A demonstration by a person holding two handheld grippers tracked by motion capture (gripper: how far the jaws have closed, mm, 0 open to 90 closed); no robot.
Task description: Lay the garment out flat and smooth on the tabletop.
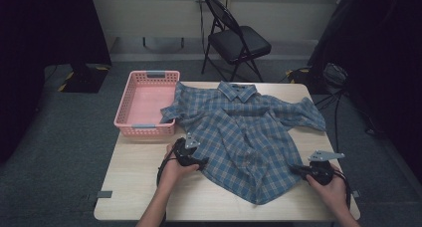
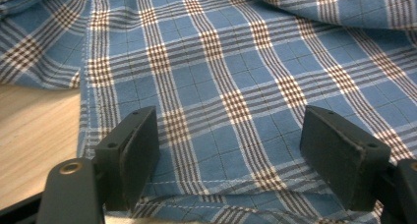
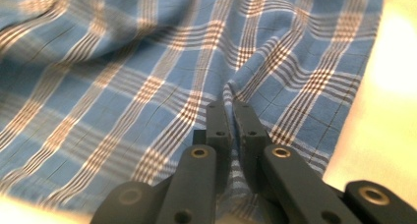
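High view: blue-and-brown checked cotton shirt [image 1: 244,137] lying spread, collar away, over the pale wooden table [image 1: 134,187], one sleeve reaching into the pink slotted plastic basket [image 1: 144,103]. Black folding chair [image 1: 236,35] standing beyond. Left gripper [image 1: 198,162] resting at the shirt's left side edge; right gripper [image 1: 297,171] sitting at the lower right hem.

Left gripper view: jaws standing wide apart, hovering over flat checked cloth near its stitched edge, gripping nothing.

Right gripper view: jaws closed tight, pinching a small raised ridge of fabric near the hem.

Risk, as judged: pulling with one side pinched and the other loose likely dragging the shirt askew; thin pinch possibly slipping free; sleeve catching on the basket rim.
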